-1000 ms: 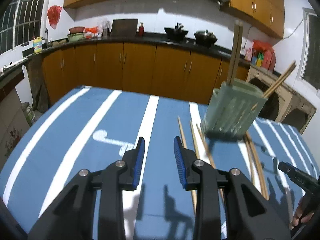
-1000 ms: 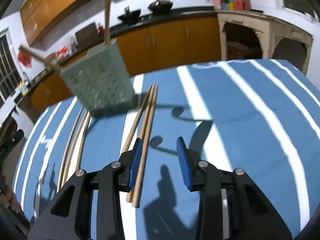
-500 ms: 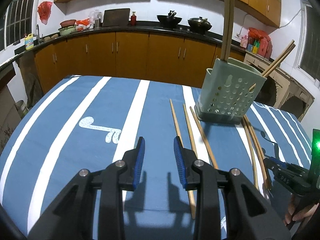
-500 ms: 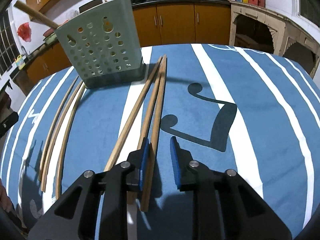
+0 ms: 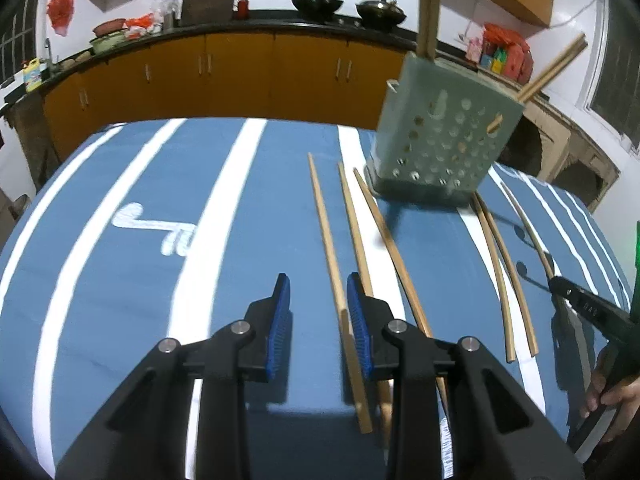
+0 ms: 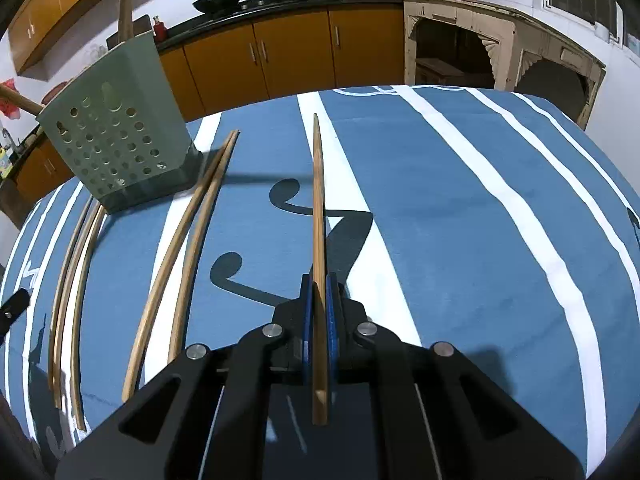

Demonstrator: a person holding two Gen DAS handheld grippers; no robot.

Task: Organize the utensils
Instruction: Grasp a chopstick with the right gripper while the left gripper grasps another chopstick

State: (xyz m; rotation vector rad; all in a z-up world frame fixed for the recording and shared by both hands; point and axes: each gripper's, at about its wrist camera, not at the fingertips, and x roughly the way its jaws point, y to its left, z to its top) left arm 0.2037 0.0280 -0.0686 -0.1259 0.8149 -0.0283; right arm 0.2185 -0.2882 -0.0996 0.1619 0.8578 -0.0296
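Observation:
My right gripper is shut on a wooden chopstick and holds it above the blue striped tablecloth, pointing forward. Two more chopsticks lie left of it, beside the green perforated utensil holder, which has chopsticks standing in it. My left gripper is open and low over the cloth, with a loose chopstick lying between its fingers. Two more chopsticks lie just right of it. The holder stands ahead to the right.
Two curved chopsticks lie right of the holder in the left wrist view. Several lie at the far left in the right wrist view. Kitchen cabinets run behind the table. The right gripper's tip shows at the right edge.
My right gripper has closed on one chopstick and lifted it off the cloth. My left gripper has moved forward and right, so a loose chopstick now lies between its open fingers.

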